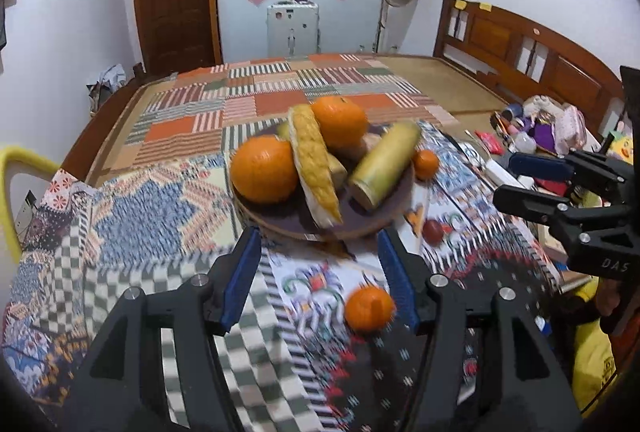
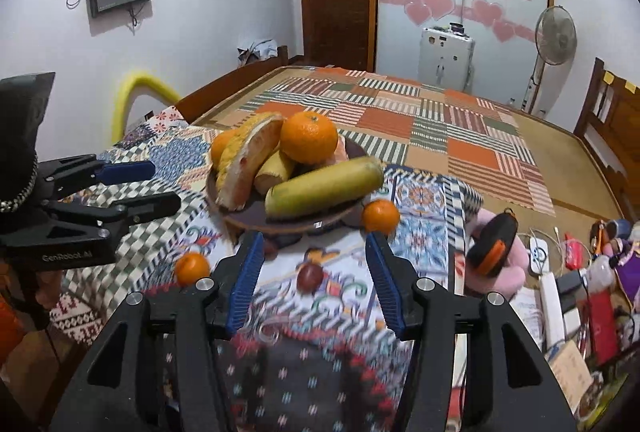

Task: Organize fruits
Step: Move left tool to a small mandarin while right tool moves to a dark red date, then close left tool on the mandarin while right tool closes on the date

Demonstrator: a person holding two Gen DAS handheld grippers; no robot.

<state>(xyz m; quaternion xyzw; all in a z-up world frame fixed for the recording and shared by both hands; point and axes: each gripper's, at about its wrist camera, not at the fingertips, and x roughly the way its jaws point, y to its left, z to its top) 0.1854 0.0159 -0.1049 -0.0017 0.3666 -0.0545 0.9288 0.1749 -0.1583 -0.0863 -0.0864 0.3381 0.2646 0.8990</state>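
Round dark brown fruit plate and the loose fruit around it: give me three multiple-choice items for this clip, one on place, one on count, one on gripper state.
1. Where does the small dark red fruit lie?
A. On the round dark brown plate
B. On the patterned cloth in front of the plate
C. Inside a gripper

2. How many small oranges lie on the cloth off the plate?
A. None
B. Two
C. Five

3. How does the left gripper stand?
A. Open, holding nothing
B. Shut on a small orange
C. Shut on the plate

Answers: 1 B, the red fruit sits on the cloth, apart from the plate rim. 2 B, one small orange lies beside the plate's right side and another small orange lies nearer, to the left. 3 A, its blue pads stand wide apart and clamp nothing; the right gripper is open too.
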